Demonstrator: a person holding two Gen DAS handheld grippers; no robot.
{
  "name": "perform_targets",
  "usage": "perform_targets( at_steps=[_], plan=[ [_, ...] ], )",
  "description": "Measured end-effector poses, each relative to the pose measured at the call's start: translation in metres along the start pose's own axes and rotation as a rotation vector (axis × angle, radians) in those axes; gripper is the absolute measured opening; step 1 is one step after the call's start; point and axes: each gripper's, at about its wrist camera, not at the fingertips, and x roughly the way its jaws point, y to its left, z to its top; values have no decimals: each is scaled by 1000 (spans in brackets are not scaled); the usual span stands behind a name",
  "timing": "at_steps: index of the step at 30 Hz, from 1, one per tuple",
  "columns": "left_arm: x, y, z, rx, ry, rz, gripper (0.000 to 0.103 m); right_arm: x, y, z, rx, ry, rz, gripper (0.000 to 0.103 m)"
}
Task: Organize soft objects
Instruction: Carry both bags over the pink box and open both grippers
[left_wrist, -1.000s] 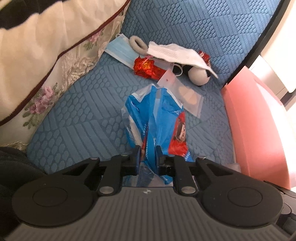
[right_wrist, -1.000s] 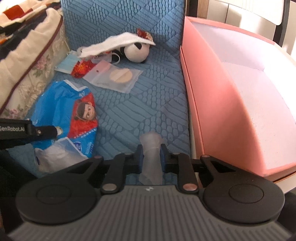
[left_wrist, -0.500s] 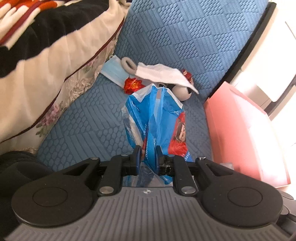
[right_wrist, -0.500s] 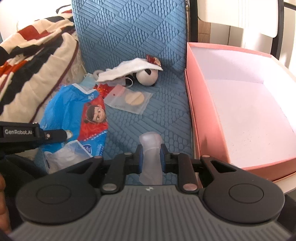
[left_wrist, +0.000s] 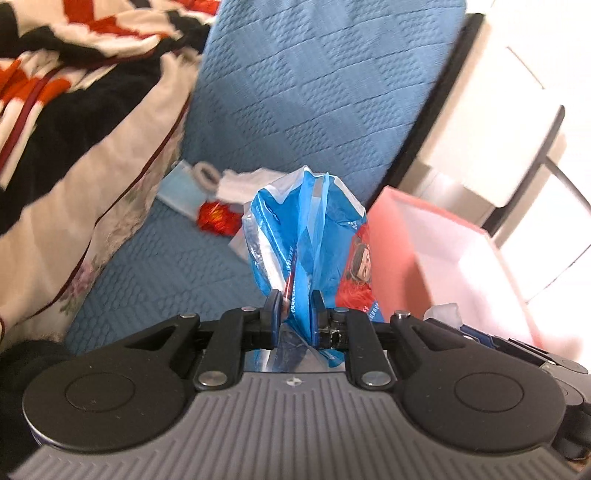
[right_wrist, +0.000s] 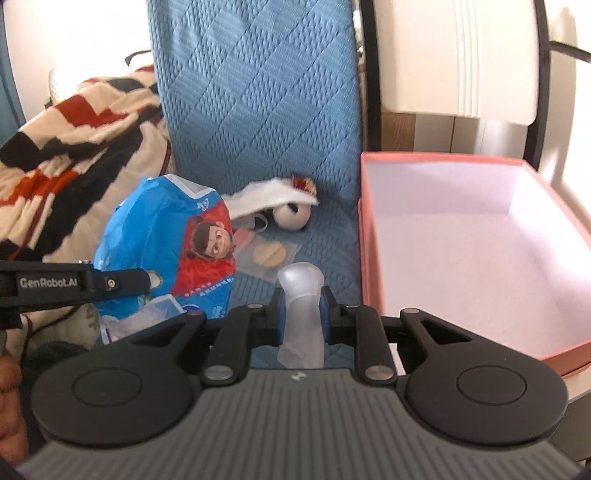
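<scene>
My left gripper (left_wrist: 295, 314) is shut on a crumpled blue plastic bag (left_wrist: 306, 229) with a red cartoon print, held above the blue sofa seat (left_wrist: 166, 266). In the right wrist view the same bag (right_wrist: 162, 243) hangs at the left, with one of the left fingers (right_wrist: 125, 282) across it. My right gripper (right_wrist: 301, 306) is shut on a soft translucent whitish piece (right_wrist: 300, 284) that sticks up between its pads. An open pink box (right_wrist: 369, 236) with a white inside stands to the right of the seat.
At the back of the seat lie a panda plush (right_wrist: 291, 218) under a white cloth (right_wrist: 269, 197), a clear pouch with a round pad (right_wrist: 267, 254), a red wrapper (left_wrist: 218, 221) and a blue face mask (left_wrist: 177, 192). A striped blanket (left_wrist: 74, 129) fills the left.
Both grippers have risen with their loads. The blue bag has come up off the seat and now hangs higher, nearer the pink box. Both grips are unchanged.
</scene>
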Motion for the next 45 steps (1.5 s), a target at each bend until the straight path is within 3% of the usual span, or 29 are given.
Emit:
perform_targets(
  at_steps=[10, 26, 37, 45],
  plan=[
    [-19, -49, 22, 50, -61, -60, 18, -34, -30, 29, 24, -68, -24, 22],
    [-17, -126, 67, 39, -103, -142, 18, -59, -81, 81, 31, -112, -47, 23],
    [31, -173, 73, 54, -44, -189, 19, -42, -124, 89, 42, -44, -93, 23],
    [73, -185, 65, 63, 40, -174, 19, -23, -160, 78, 83, 26, -128, 24]
  ],
)
